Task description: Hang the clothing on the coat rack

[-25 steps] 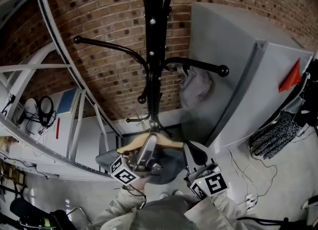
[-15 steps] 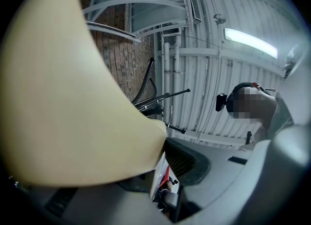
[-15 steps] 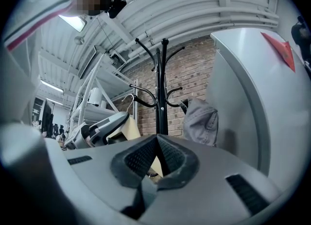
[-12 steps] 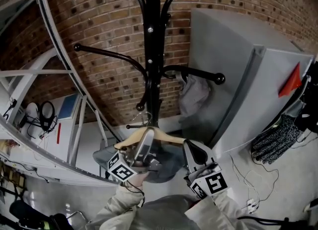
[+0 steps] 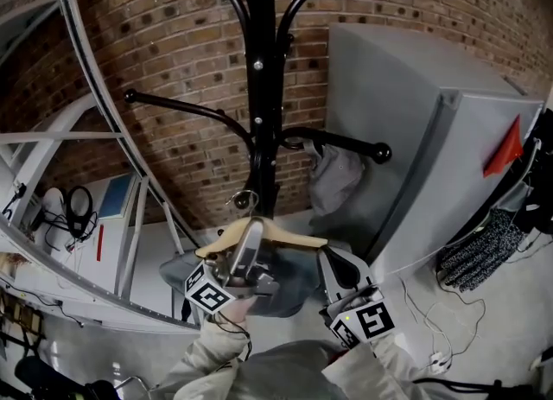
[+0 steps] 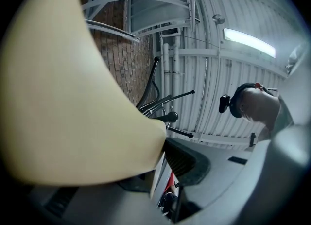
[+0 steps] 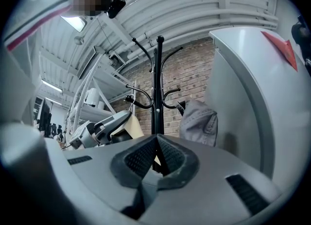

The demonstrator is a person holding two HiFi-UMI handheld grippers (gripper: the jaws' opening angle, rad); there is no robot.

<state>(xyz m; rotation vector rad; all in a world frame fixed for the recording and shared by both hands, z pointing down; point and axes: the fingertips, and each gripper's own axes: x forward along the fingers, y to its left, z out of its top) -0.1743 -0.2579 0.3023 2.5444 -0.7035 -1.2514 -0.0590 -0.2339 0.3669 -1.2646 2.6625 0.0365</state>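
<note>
**Head view.** The left claw (image 5: pixel 251 236) is pinching the middle of the wooden hanger (image 5: pixel 294 238). The hanger is carrying the clothing (image 5: pixel 186 270) in the air just in front of the rack (image 5: pixel 262 87), below its pegs. The right claw (image 5: pixel 328 257) is hovering just beside the hanger.

The step in hand is judged to be hooking on. The hook (image 5: pixel 244 202) is best lifted clear of the knob on the free left peg (image 5: pixel 186 106), then lowered over it with the hanger kept level. The right peg (image 5: pixel 346 141) is already bearing a grey garment (image 5: pixel 337 174). The hanger's long axis is running left to right, and its hook is pointing up toward the pole.

**Left gripper view.** The pads are pressing on pale wood, which is filling the left half of the view.

**Right gripper view.** The pads are meeting with nothing between them.
</note>
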